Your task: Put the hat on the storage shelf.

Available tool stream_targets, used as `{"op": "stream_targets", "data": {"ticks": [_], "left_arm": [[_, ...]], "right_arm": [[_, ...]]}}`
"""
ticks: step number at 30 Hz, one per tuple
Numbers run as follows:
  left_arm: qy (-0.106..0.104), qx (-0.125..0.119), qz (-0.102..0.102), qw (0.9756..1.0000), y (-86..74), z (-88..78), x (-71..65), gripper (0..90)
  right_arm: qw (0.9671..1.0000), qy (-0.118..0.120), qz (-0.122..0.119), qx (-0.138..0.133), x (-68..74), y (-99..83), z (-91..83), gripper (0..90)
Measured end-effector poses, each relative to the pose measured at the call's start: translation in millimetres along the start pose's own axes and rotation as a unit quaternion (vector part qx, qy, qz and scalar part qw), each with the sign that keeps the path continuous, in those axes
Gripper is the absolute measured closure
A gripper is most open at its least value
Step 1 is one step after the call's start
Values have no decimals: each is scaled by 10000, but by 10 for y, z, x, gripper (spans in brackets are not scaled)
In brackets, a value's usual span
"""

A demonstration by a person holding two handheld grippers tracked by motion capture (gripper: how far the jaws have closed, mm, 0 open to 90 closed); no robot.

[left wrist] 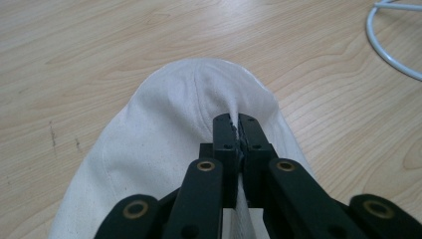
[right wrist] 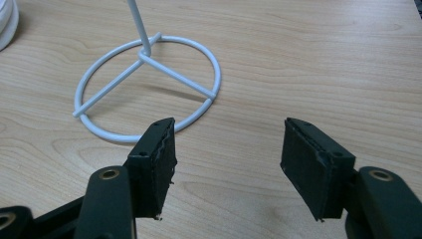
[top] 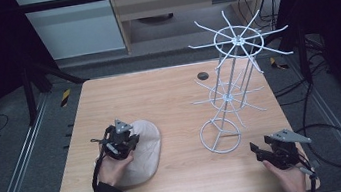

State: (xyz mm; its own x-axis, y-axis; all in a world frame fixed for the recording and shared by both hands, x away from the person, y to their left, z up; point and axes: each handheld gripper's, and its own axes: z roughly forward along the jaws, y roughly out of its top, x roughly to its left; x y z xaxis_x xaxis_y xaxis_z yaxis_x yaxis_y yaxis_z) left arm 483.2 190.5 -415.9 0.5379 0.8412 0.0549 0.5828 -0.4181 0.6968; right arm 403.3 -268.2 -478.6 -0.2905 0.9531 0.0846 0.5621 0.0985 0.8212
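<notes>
Hidden: the near part of the cap (left wrist: 164,149) lies under the left gripper (left wrist: 238,130) and the hand (top: 113,168) holding it; in the left gripper view the cap runs off the bottom edge.
Cut off: that view catches just a curved piece of the wire stand's (top: 230,85) ring base at the top right corner.
Cap: off-white cloth, soft and rounded, stitched seams running over the crown; it lies flat on the worktop (top: 168,96) toward the left near corner.
Left gripper: jaws together, pinching a raised fold of the cap's cloth.
Right gripper (right wrist: 226,159): jaws wide apart, nothing between them, over bare wood near the right near corner, just beside the stand's ring base.
Stand: white wire, upright, two tiers of spokes, toward the right edge.
</notes>
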Motion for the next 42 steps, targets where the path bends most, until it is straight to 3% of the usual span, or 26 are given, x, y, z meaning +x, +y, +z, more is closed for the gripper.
{"op": "stream_targets", "data": {"ticks": [3,5,6,7,9,10,11,12,13,17,20,22,24,25,28,29,33,40,42], "left_arm": [[-316,-331,18,9989,7,-65,13,882],[-514,-516,135,9973,15,-108,5,883],[-514,-516,135,9973,15,-108,5,883],[-628,-669,307,9953,33,-142,-20,883],[-791,-760,446,9930,50,-158,-55,883],[-791,-760,446,9930,50,-158,-55,883],[-915,-794,619,9907,54,-155,-95,882],[-915,-794,619,9907,54,-155,-95,881],[-973,-742,811,9892,43,-133,-147,880],[-914,-506,1019,9893,26,-58,-228,868],[-933,-479,999,9895,27,-28,-263,819],[-1027,-573,974,9883,42,-55,-268,698],[-986,-623,990,9882,46,-85,-278,632],[-943,-785,934,9880,55,-174,-289,594],[-943,-928,812,9879,63,-287,-293,553],[-939,-1061,683,9875,60,-407,-317,560],[-908,-1237,535,9867,-1,-588,-416,649],[-962,-1266,502,9860,-145,-630,-580,844],[-934,-1196,503,9871,-183,-598,-632,877]], "right_arm": [[10000,-5,-12,1,-8,-2,3,385],[10000,-14,-2,-3,-13,-4,2,385],[10000,-19,-7,-11,-15,-4,0,385],[10000,-19,-2,-15,-15,-5,-2,386],[10000,-9,40,0,-8,-7,-3,385],[10000,-9,40,0,-8,-7,-3,385],[10000,-2,42,13,-3,-7,0,385],[10000,-2,42,13,-3,-7,0,385],[10000,8,25,6,0,-8,1,384],[10000,6,30,9,0,-7,1,382],[10000,0,27,2,-1,-8,-1,378],[10000,-11,12,-1,-8,-10,4,373],[10000,-14,28,0,-10,-11,4,370],[10000,-23,23,-10,-12,-11,2,369],[10000,-61,-16,-35,-23,-12,1,369],[10000,-72,-6,-54,-25,-12,-4,369],[10000,-56,46,-53,-20,-8,-17,370],[9999,-80,22,-59,-38,-10,-18,373],[9999,-86,31,-64,-37,-7,-24,375]]}}
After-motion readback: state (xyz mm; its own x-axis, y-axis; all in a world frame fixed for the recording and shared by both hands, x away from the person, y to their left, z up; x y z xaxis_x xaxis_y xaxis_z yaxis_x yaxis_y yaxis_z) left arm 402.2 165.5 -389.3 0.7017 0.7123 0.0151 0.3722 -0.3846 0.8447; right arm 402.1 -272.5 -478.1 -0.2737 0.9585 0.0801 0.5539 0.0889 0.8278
